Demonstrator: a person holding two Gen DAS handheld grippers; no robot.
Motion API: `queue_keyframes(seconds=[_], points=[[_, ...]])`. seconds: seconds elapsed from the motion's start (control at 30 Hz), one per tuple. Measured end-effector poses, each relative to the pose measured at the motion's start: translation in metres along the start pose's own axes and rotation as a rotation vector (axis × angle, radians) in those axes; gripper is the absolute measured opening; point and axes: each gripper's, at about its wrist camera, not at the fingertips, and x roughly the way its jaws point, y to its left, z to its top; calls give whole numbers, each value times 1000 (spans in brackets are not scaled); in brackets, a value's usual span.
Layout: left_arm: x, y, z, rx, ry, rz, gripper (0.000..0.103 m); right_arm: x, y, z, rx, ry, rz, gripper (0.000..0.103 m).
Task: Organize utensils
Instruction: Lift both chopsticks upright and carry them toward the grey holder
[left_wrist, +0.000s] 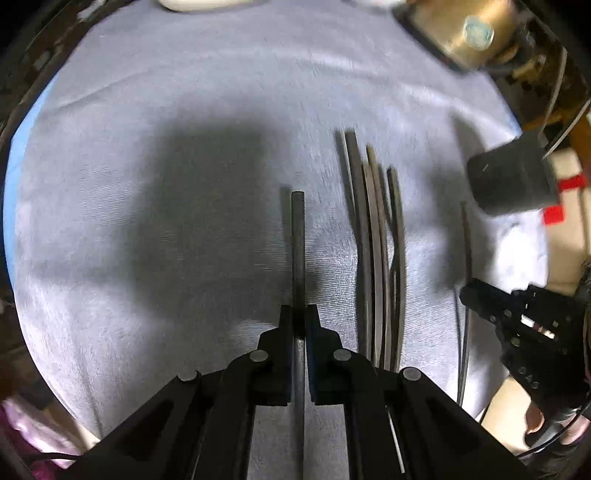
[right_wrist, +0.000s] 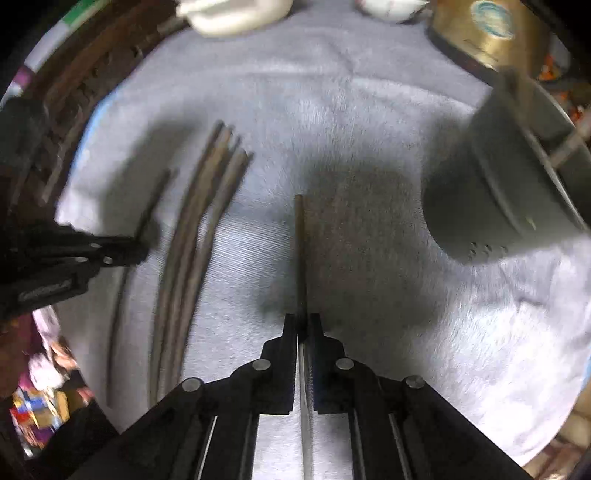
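My left gripper is shut on a dark chopstick that points forward above the grey cloth. My right gripper is shut on a brown chopstick with a pale lower end, also held above the cloth. Several more chopsticks lie side by side on the cloth between the two grippers; they show in the right wrist view too. A grey utensil holder lies tilted at the right. The right gripper shows at the left view's right edge.
A brass-coloured pot stands at the back right. White dishes sit along the back edge of the cloth. A dark wooden table edge runs along the left. The left gripper shows at the right view's left side.
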Motion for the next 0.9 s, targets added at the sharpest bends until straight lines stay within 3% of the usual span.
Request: queue_keyframes(seconds=[0.03, 0.2, 0.33, 0.53, 0.67, 0.9], points=[[-5, 5, -3, -10, -25, -11, 6, -13, -2, -6, 23, -54, 19, 6], [-68, 15, -20, -61, -329, -71, 6, -73, -19, -36, 132, -325, 72, 6], [-106, 14, -33, -72, -552, -102, 6, -106, -23, -55, 200, -527, 46, 6], [-130, -8, -57, -15, -860, -54, 6, -139, -23, -72, 201, -805, -77, 6], [-131, -9, -75, 3, -976, 55, 6, -144, -29, -75, 190, -904, -150, 6], [-107, -12, -74, 11, -974, 115, 6, -126, -32, -82, 186, -909, -198, 6]])
